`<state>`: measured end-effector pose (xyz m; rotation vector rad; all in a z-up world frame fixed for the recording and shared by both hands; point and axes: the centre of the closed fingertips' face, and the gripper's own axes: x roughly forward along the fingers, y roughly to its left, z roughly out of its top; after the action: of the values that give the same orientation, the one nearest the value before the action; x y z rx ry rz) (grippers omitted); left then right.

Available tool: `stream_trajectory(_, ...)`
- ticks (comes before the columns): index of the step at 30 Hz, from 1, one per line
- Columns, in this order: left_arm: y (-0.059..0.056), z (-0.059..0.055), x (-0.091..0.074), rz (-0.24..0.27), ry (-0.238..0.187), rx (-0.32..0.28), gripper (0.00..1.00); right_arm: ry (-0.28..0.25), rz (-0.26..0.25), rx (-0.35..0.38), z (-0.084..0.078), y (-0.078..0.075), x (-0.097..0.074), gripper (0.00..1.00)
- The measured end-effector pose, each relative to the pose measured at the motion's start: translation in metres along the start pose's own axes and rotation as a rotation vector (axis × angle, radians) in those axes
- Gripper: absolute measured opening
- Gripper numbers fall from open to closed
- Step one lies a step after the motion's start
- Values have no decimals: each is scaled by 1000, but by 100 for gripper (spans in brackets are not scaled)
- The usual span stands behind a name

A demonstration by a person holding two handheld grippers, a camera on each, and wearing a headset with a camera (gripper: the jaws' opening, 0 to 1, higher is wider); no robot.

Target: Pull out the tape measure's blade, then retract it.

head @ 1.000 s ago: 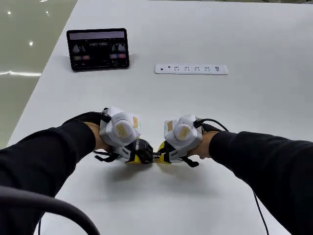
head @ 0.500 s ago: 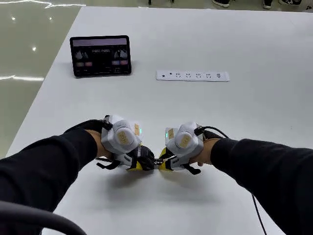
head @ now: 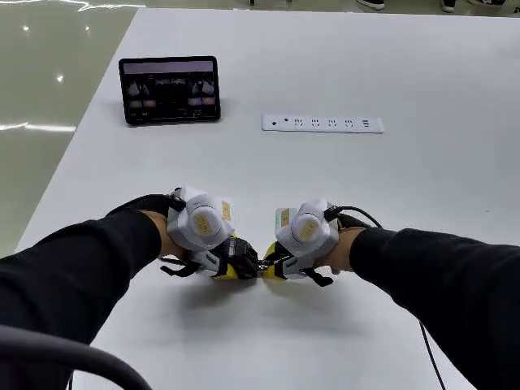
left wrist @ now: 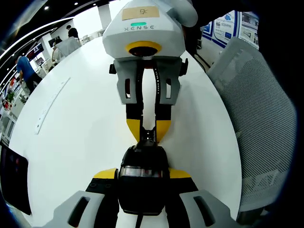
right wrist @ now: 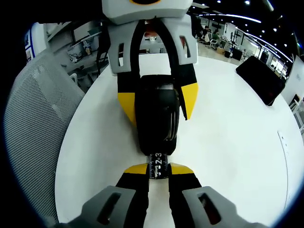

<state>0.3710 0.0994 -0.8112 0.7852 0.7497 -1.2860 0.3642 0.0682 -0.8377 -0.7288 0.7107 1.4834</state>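
Held in the left tool [left wrist: 142, 173]: the black tape measure [left wrist: 143, 183], jaws closed partway against its two sides, yellow tips pressed to the case. Pinched in the right tool [right wrist: 158, 173]: the end of the blade [right wrist: 158, 166], jaws nearly together on it, with printed numbers 2 and 3 right at the tips. Only a short stretch of blade out of the case, the two tools nose to nose, almost touching; hard to tell whether resting on the desk [head: 366, 65] or just above it. From the head view, both tools side by side near the front edge of the white desk, a black sleeve [head: 81, 268] behind each, a dark cable [head: 354, 211] looping off the right one. Farther back, a dark tablet [head: 170, 88] propped up to the left, a white power strip [head: 322, 123] lying flat to its right, well apart from the tools. Beyond the desk edge in both gripper views, a grey mesh chair back [left wrist: 256, 123]
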Motion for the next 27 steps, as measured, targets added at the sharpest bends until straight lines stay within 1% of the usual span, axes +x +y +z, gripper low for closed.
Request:
stream_trajectory(3, 0, 0, 0, 0, -4, -5, 34, 5, 1, 11, -3, -1, -2, 10)
stream_trajectory(12, 0, 0, 0, 7, 2, -10, 34, 18, 1, 28, -13, -2, -7, 10)
stream_trajectory(27, 0, 0, 0, 8, 3, -17, 34, 21, -7, 37, -20, -3, -11, 10)
